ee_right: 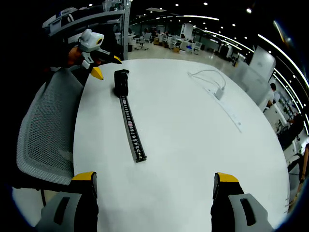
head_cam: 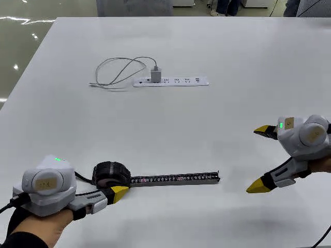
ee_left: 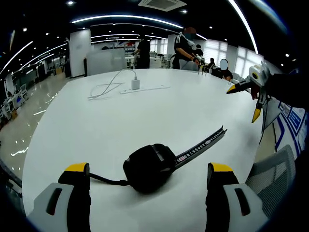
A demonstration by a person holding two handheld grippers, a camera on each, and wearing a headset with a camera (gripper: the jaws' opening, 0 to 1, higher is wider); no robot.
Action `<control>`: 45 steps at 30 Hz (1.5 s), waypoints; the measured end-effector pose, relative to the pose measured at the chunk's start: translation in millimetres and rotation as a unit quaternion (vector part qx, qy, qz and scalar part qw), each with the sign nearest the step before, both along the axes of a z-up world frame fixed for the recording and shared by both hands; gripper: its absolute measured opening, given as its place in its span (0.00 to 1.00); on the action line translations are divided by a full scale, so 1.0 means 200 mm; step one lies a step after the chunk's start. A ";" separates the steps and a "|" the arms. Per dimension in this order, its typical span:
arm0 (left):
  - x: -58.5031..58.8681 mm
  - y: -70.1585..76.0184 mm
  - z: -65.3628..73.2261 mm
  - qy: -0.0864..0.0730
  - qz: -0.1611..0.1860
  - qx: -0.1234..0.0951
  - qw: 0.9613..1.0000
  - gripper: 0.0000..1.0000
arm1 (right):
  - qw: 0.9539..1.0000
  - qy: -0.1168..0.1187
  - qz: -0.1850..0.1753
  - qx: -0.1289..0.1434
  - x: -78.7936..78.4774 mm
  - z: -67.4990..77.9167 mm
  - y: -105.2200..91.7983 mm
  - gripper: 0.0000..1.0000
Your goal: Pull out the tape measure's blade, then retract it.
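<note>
Held low at the near left, the left gripper [ee_left: 148,170] has its yellow-tipped jaws spread wide. The black case of the tape measure [head_cam: 110,173] sits on the white table [head_cam: 207,41] between them, and neither jaw presses on it. In the left gripper view a thin black strap [ee_left: 104,180] runs from the case toward the left-hand jaw. The blade [head_cam: 176,179] lies extended flat on the table, running from the case mouth toward the right, numbered face up, with its end hook on the tabletop.

At the near right, the right gripper [head_cam: 257,158] hangs above the table with its jaws wide apart and nothing between them. It is near the blade's free end but clear of it. Its own view looks back along the blade to the case, with a grey mesh chair [ee_right: 43,125] at the table edge.

Farther across the table lies a white power strip [head_cam: 170,81] with a white charger [head_cam: 155,74] plugged in. A pale cable [head_cam: 116,72] loops to its left. People [ee_left: 186,46] stand beyond the far edge.
</note>
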State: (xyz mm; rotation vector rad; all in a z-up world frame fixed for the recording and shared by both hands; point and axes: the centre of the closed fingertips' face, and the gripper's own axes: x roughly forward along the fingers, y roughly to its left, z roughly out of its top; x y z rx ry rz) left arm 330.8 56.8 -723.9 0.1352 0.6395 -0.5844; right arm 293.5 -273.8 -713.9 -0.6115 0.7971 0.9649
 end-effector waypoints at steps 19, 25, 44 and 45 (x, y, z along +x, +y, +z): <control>0.03 -0.10 0.00 -0.032 0.030 0.006 0.999 0.99 | 0.998 0.040 0.046 -0.016 0.05 -0.10 0.11 0.99; 0.05 -0.10 0.02 -0.051 0.062 -0.010 0.997 0.99 | 0.997 0.044 0.058 -0.021 0.07 -0.12 0.14 0.99; 0.09 -0.11 -0.06 -0.063 0.079 -0.007 0.995 0.99 | 0.994 0.065 0.079 -0.034 0.13 -0.28 0.18 0.99; 0.09 -0.10 -0.08 -0.063 0.072 0.006 0.995 0.99 | 0.994 0.066 0.080 -0.034 0.13 -0.28 0.19 0.99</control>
